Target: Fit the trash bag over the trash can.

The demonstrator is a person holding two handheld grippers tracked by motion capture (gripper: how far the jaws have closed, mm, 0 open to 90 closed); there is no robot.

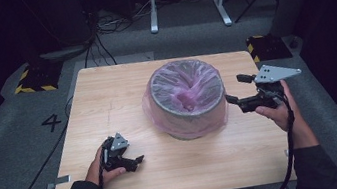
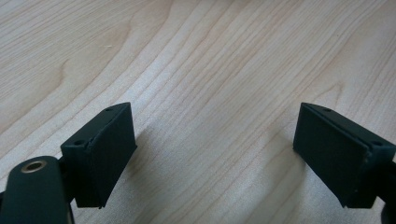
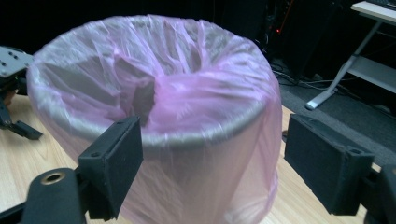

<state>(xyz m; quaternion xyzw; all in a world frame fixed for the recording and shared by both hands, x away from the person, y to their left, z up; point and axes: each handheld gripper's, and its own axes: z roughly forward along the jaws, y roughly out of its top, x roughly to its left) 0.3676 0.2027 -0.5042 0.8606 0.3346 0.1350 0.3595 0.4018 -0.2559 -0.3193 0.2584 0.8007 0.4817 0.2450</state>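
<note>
**Pink bin liner sits over the grey bin, both grippers empty**

The pink bin liner [image 1: 184, 97] is draped into and over the round grey bin [image 1: 191, 117], its edge folded down over the rim and hanging along the outer wall, with the middle of the film sagging into the hollow. The bin stands on the wooden table [image 1: 106, 98], a little beyond the table's centre.

The right gripper [image 1: 235, 89] is held just to the right of the bin, raised off the tabletop at about rim level. Its jaws stand wide apart with nothing between the pads. In the right gripper view the bin's liner-covered wall [image 3: 201, 177] fills the gap between the two jaws, close ahead, but neither pad touches the film.

The left gripper [image 1: 136, 161] rests low near the table's front edge, to the left of and nearer the person than the bin, well apart from it. In the left gripper view its jaws are spread wide over bare wood [image 2: 210, 93], holding nothing.
</note>
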